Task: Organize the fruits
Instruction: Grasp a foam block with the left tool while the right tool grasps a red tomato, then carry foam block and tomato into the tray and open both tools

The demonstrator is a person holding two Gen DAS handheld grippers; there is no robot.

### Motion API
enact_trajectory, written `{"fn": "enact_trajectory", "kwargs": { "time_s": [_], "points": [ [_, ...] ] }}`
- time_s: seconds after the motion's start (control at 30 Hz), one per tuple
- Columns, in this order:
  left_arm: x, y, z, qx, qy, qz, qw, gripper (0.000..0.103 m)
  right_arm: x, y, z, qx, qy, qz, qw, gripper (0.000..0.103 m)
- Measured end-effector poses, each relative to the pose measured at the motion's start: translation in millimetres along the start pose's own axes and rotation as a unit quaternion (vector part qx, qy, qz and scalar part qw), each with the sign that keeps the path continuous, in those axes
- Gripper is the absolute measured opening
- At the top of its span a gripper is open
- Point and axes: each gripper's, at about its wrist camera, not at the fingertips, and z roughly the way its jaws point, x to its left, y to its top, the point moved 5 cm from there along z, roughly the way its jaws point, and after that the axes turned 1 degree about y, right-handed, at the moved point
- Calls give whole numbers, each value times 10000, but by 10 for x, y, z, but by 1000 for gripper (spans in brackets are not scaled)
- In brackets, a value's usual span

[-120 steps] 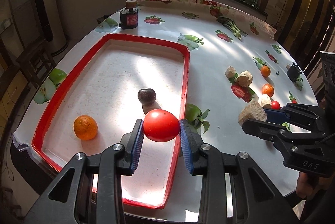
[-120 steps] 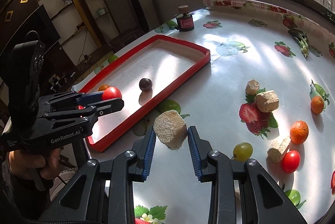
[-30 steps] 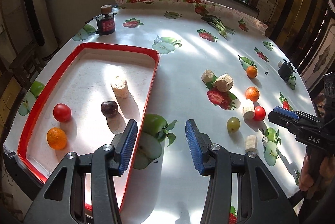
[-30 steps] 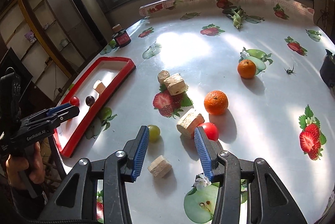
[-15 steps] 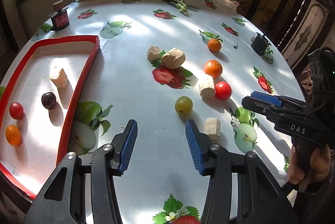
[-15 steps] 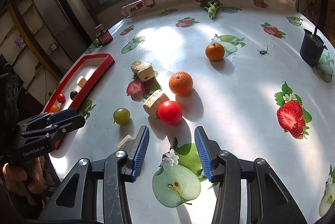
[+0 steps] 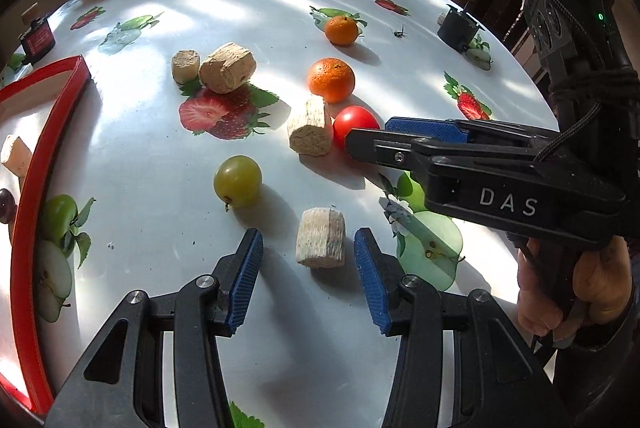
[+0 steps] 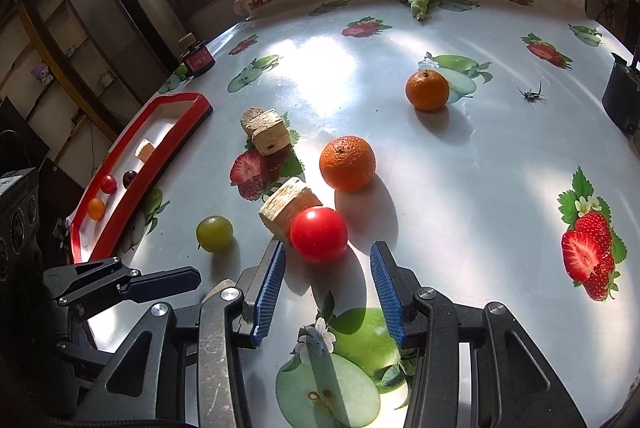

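My left gripper (image 7: 308,248) is open, its blue pads either side of a small cork piece (image 7: 321,238) on the table, not touching it. My right gripper (image 8: 327,270) is open just short of a red tomato (image 8: 318,234), which rests against a cork block (image 8: 289,207). A green grape (image 7: 237,180) lies left of the left gripper. Two oranges (image 8: 347,162) (image 8: 427,89) lie farther back. The red tray (image 8: 144,164) at the left holds a tomato (image 8: 108,184), a dark plum (image 8: 129,178), an orange (image 8: 96,208) and a cork (image 8: 145,149).
Two more corks (image 7: 227,67) lie on a printed strawberry mid-table. A dark red jar (image 8: 198,60) stands at the far left edge, a black pot (image 7: 458,27) at the far right. The right gripper's body (image 7: 500,172) crosses the left wrist view.
Four seconds ago the left gripper held a tomato and the right a cork; both now lie in the tray. Both open grippers moved right to the loose fruit and closed in on cork and tomato.
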Motion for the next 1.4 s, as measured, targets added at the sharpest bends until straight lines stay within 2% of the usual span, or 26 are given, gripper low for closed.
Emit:
{"fn": "enact_trajectory", "kwargs": {
  "time_s": [0.07, 0.13, 0.2, 0.23, 0.43, 0.73, 1.4],
  "points": [
    [-12, 22, 12, -71, 6, 83, 9999, 45, 2, 25, 56, 37, 21, -17, 10000, 44],
    [-11, 41, 22, -95, 30, 170, 9998, 27, 8, 47, 109, 70, 43, -31, 10000, 41],
    [2, 37, 20, -67, -51, 170, 9998, 21, 22, 64, 146, 60, 96, -68, 9999, 36],
    [18, 31, 12, -71, -34, 168, 9998, 21, 37, 66, 156, 72, 110, -101, 9999, 32],
    [159, -5, -117, -178, 35, 51, 9998, 21, 113, 35, 31, -34, 51, -190, 9998, 32],
    [487, -18, -415, -491, 362, -247, 9978, 21, 326, 66, -139, -173, 143, -323, 9992, 32],
    [1191, -160, -829, -827, 830, -833, 9896, 22, 1073, 151, 12, -63, 449, -884, 9951, 32]
  ]
}}
